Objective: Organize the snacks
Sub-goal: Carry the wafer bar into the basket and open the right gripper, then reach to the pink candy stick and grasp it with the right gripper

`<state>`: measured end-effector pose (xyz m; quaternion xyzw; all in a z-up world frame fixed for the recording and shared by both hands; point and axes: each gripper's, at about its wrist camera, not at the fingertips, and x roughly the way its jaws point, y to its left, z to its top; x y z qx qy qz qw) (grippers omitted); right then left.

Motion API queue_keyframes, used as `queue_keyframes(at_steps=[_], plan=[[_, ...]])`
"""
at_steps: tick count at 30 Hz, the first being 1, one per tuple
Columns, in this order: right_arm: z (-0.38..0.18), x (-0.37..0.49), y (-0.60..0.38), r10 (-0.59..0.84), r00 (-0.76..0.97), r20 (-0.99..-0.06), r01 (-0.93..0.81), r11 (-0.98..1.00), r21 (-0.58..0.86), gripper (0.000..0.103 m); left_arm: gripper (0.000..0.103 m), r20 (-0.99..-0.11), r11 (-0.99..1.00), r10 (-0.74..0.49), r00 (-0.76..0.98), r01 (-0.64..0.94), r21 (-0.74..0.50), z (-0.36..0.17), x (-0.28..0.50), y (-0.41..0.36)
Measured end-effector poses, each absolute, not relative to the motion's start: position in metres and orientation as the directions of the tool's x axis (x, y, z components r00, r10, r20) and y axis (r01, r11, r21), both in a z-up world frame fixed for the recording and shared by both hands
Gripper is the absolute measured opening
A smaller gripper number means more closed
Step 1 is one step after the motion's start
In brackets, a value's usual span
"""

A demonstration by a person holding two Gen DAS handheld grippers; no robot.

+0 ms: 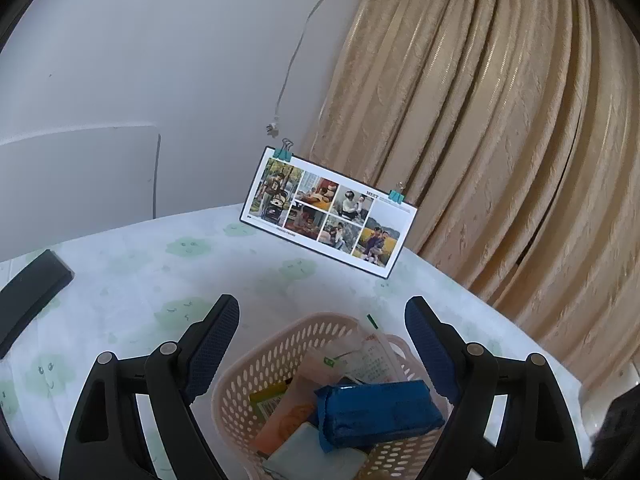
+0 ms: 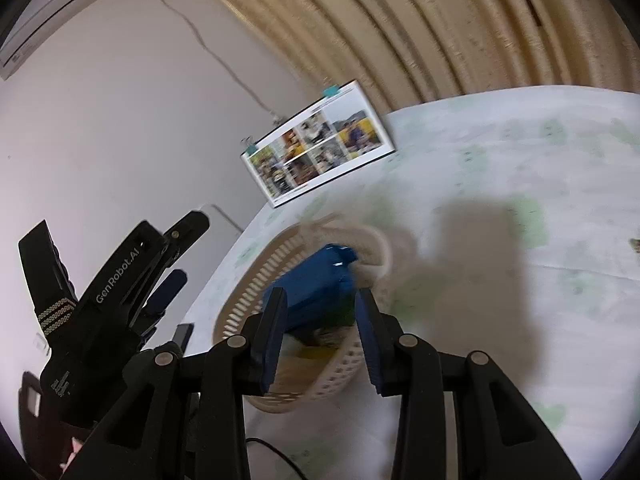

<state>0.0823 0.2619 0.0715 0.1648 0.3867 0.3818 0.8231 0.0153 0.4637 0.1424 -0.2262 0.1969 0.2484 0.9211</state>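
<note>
- A pink perforated basket (image 1: 280, 344) is seen standing on a table covered with a white cloth printed with pale green clouds (image 1: 132, 280).
- The basket is filled with snack packets: a blue packet (image 1: 376, 412) lies on top towards the right, an orange-pink packet (image 1: 292, 412) is tucked beneath it, a yellow packet (image 1: 266, 400) is wedged at the left wall, and a pale blue-grey packet (image 1: 316, 460) is nearest.
- A white printed wrapper (image 1: 372, 360) is seen at the far side of the basket.
- The left gripper (image 1: 322, 334) is held over the basket with its fingers spread wide, one on each side of the basket; nothing is pinched between them.
- In the right wrist view, the right gripper (image 2: 320, 328) is also seen spread apart above the near end of the basket (image 2: 248, 280), with the blue packet (image 2: 320, 280) visible between and beyond its fingers; whether the packet is touched by them cannot be told, as the picture is blurred.
- The left gripper (image 2: 120, 280) is seen to the left of the basket in that view.
- A photo collage card (image 1: 328, 212), held by two teal binder clips, is propped at the far edge of the table.
- A beige curtain (image 1: 500, 120) hangs at the far right, and a white wall (image 1: 160, 60) with a dangling cord is seen at the far left.
- A black flat object (image 1: 32, 296) lies at the left edge of the table.
</note>
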Motion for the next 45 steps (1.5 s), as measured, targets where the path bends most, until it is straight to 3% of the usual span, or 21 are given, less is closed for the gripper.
queue_keyframes(at_steps=[14,45], plan=[[0.053,0.104,0.186,0.595,0.575,-0.561,-0.303,0.792,0.53,0.04,0.085,-0.475,0.832,0.364,0.802,-0.509,-0.221,0.14,0.029,0.433],[0.012,0.126,0.045,0.306,0.663,-0.683,0.052,0.891,0.451,0.04,0.085,-0.425,0.974,0.206,0.881,-0.228,-0.002,0.135,0.042,0.32]])
